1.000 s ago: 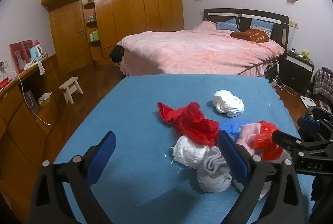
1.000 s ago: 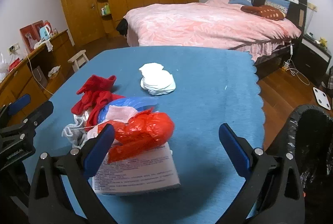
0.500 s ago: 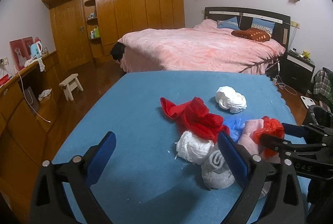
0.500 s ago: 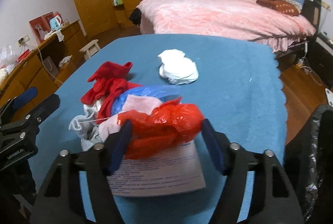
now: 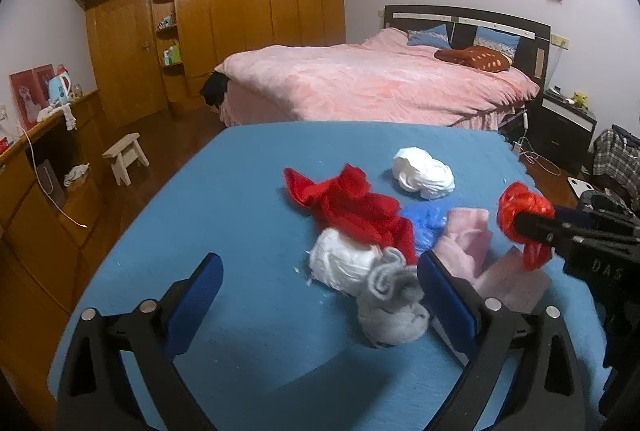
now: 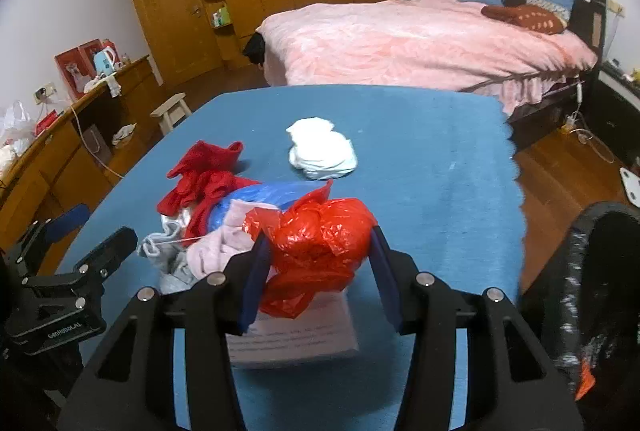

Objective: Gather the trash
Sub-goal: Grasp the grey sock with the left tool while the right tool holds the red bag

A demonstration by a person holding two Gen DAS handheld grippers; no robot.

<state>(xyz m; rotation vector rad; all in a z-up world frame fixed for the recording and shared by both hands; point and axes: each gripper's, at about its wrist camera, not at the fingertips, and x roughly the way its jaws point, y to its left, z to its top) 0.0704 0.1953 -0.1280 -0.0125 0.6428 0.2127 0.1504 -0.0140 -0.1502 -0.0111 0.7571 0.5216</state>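
My right gripper [image 6: 318, 271] is shut on a crumpled red plastic bag [image 6: 320, 243] and holds it just above a printed paper sheet [image 6: 296, 337] on the blue table [image 6: 432, 151]. The bag also shows in the left wrist view [image 5: 520, 219], pinched at the right. My left gripper [image 5: 320, 295] is open and empty, low over the table near a grey sock [image 5: 392, 307] and a white wad [image 5: 344, 263]. A red cloth [image 5: 352, 207], a blue plastic bag [image 5: 424, 223], a pink cloth [image 5: 468, 243] and a white crumpled wad [image 5: 424, 177] lie on the table.
A black-lined trash bin [image 6: 600, 291] stands on the floor right of the table. A pink bed [image 5: 376, 87] is behind the table. A wooden wardrobe [image 5: 240, 11], a small stool [image 5: 124, 155] and a side counter [image 5: 32, 167] are on the left.
My right gripper closed on the red plastic bag and lifted it slightly off the paper. My left gripper stayed open and drifted a little.
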